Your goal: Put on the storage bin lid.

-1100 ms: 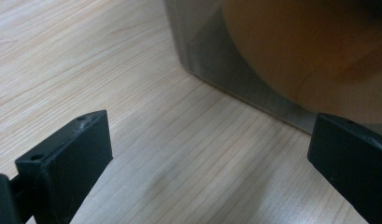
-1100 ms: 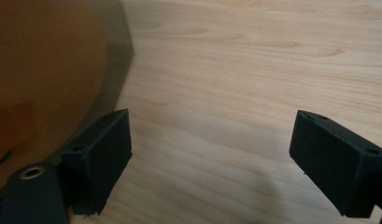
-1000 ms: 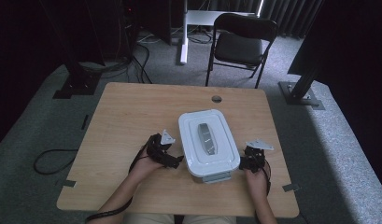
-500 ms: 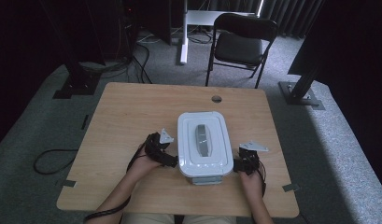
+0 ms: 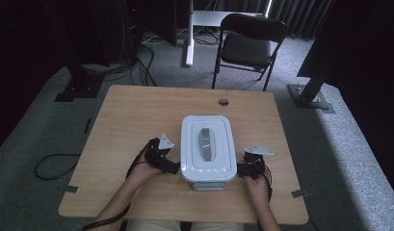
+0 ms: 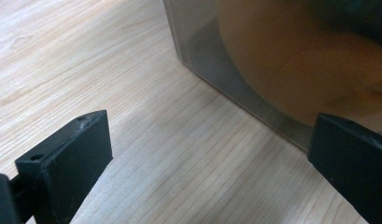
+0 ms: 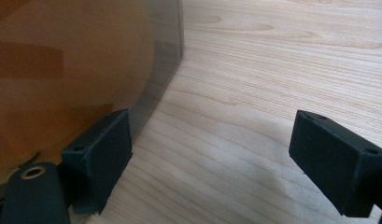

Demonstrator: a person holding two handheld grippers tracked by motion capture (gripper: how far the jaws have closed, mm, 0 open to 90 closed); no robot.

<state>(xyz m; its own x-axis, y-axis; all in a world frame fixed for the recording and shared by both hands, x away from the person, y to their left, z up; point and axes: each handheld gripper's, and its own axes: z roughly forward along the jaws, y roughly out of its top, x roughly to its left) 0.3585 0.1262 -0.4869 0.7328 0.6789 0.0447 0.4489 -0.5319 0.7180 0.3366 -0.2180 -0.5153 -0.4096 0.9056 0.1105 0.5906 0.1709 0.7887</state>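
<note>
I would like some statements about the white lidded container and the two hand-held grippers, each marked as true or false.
1. The white lidded container stands on the wooden table. True.
2. The lid is off and lies beside the container. False: the lid sits on the container, its grey handle facing up.
3. The left hand-held gripper is at the container's left side and the right hand-held gripper at its right side. True.
4. Both hand-held grippers have their jaws closed tight. False: in the two gripper views the jaws stand wide apart.
5. A black folding chair stands beyond the far edge of the table. True.
6. A mug stands on the table. False: no mug is there.
</note>
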